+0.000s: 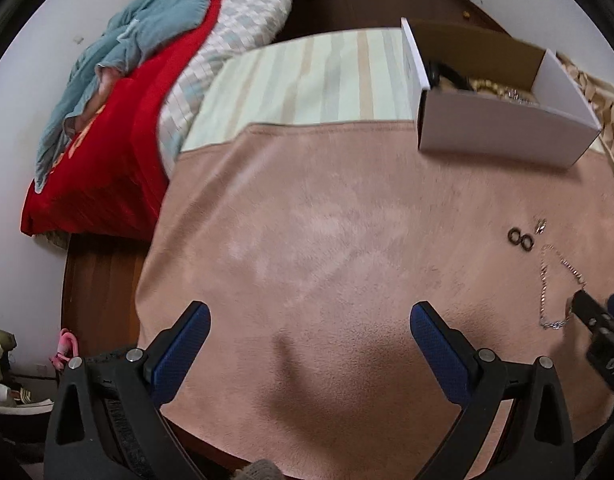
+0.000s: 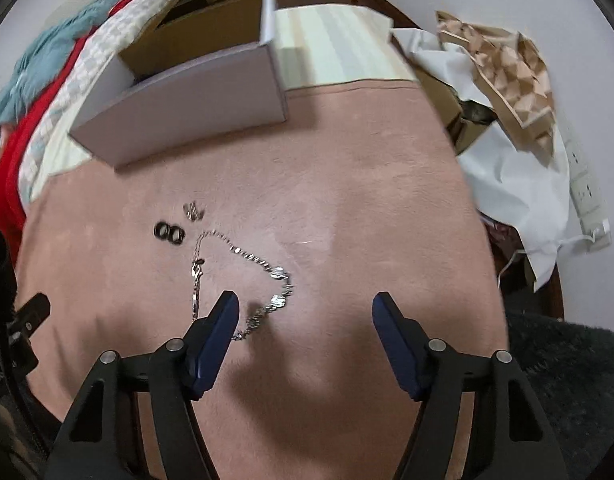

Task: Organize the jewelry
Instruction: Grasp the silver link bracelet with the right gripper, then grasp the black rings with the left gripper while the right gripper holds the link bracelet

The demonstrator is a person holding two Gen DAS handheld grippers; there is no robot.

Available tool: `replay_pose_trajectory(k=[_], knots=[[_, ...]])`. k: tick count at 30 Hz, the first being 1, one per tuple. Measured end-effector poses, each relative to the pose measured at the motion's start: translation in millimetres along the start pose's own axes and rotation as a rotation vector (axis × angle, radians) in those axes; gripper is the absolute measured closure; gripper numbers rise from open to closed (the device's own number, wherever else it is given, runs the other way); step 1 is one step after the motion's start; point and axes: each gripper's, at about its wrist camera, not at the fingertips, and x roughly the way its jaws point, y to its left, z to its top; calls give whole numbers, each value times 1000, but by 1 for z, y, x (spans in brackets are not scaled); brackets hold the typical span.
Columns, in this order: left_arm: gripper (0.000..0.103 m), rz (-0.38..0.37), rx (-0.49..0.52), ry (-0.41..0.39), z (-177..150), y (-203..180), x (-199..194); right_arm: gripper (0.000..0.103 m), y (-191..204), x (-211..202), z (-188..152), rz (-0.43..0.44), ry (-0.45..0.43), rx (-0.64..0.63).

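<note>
Chain (image 2: pixel 243 276) partly hidden behind right gripper (image 2: pixel 305 312); box (image 1: pixel 503 132) contents show only from left gripper (image 1: pixel 309 320); both gape, empty.

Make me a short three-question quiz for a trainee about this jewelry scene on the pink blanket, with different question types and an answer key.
1. True or false: the right claw is shut on the silver chain necklace.
2. Which lies nearer the white cardboard box: A) the two dark rings, or B) the necklace's pendant end?
3. Fill in: the left claw hangs over bare ____ blanket.

Key: 1 false, it is open; 2 A; 3 pink.
</note>
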Motion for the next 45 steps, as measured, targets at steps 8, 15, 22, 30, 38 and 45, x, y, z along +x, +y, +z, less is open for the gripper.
replay_pose_trajectory(k=[8, 15, 22, 30, 38, 45], knots=[[1, -37, 5, 19, 8, -9, 5, 100, 16, -7, -4, -41, -54, -71], [1, -92, 66, -3, 23, -37, 0, 100, -32, -29, 7, -15, -93, 57], [1, -166, 125, 7, 39, -72, 9, 100, -58, -37, 27, -22, -124, 98], [36, -196, 242, -5, 47, -103, 19, 100, -67, -32, 28, -17, -113, 120], [37, -215, 302, -38, 44, -119, 13, 100, -72, -24, 29, -21, -96, 129], [96, -277, 359, -53, 43, -130, 7, 100, -70, -20, 28, -22, -82, 126]])
